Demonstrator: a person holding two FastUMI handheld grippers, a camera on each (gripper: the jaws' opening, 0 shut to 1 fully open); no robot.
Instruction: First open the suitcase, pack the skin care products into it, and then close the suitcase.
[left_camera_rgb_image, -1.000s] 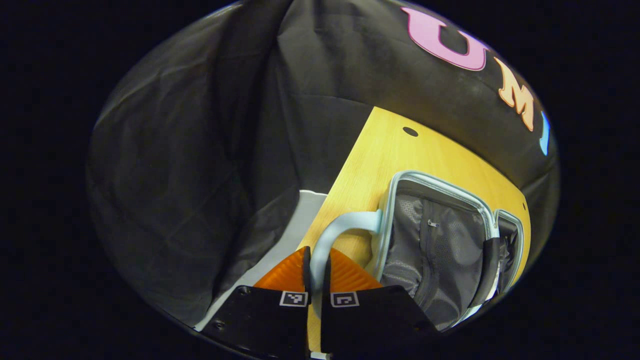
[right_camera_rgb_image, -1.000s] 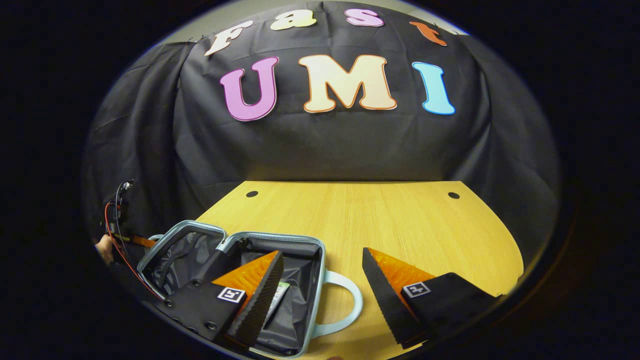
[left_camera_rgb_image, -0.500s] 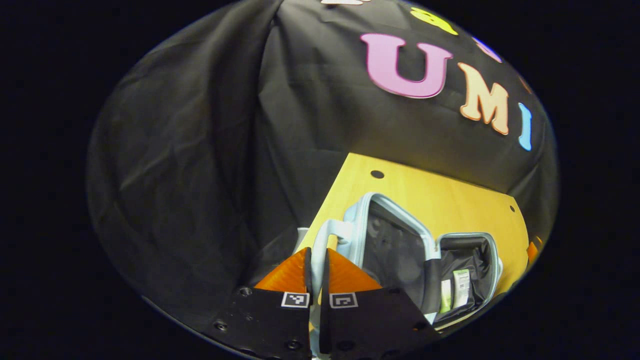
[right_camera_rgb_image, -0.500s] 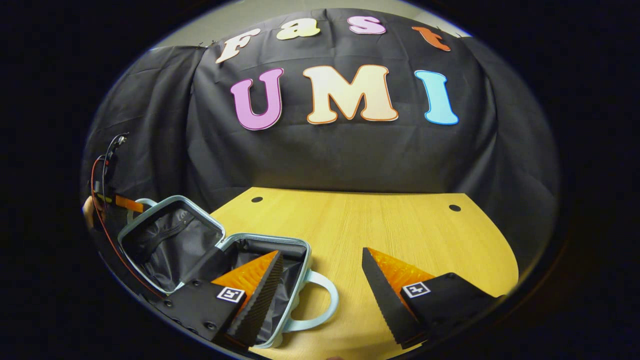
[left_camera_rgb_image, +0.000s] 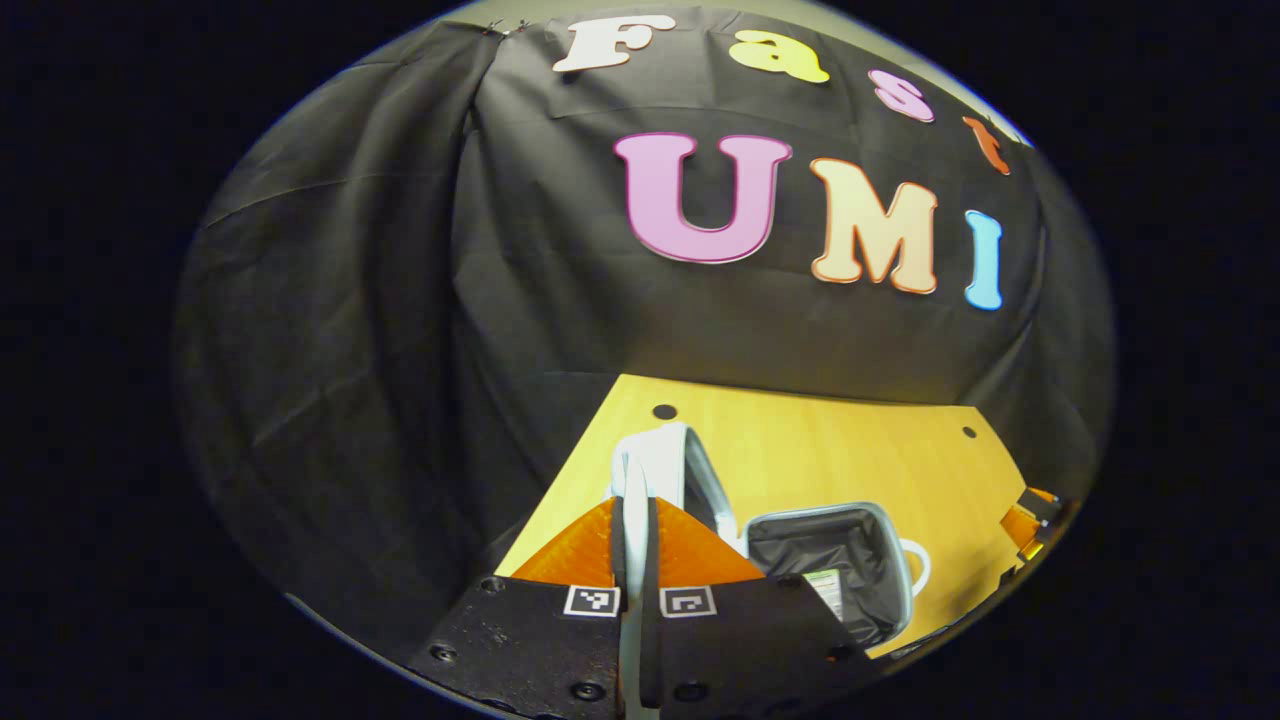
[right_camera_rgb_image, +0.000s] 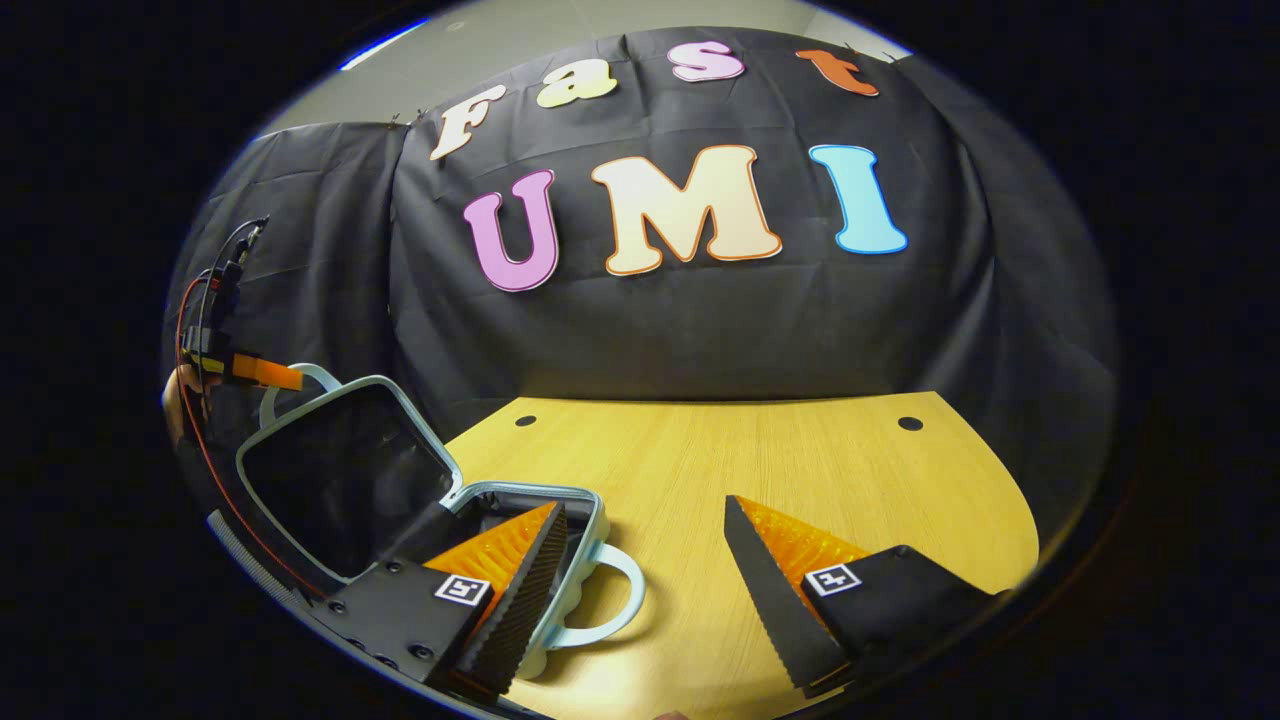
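Tabletop (right_camera_rgb_image: 760, 450): left gripper (left_camera_rgb_image: 637, 530) raised (pinching lid handle (left_camera_rgb_image: 634, 500)).

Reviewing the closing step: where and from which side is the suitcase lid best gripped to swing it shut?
By the lid handle, the loop on the free edge of the raised lid, farthest from the hinge. The left gripper is shut on that loop, coming from outside the case. The loop is thin enough to pinch. The base lies flat on the table; the right gripper is open.

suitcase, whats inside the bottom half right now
In the left gripper view the suitcase shows dark lining and one labelled skin care product lying inside. The left claw hides the near corner, so anything else there cannot be seen.
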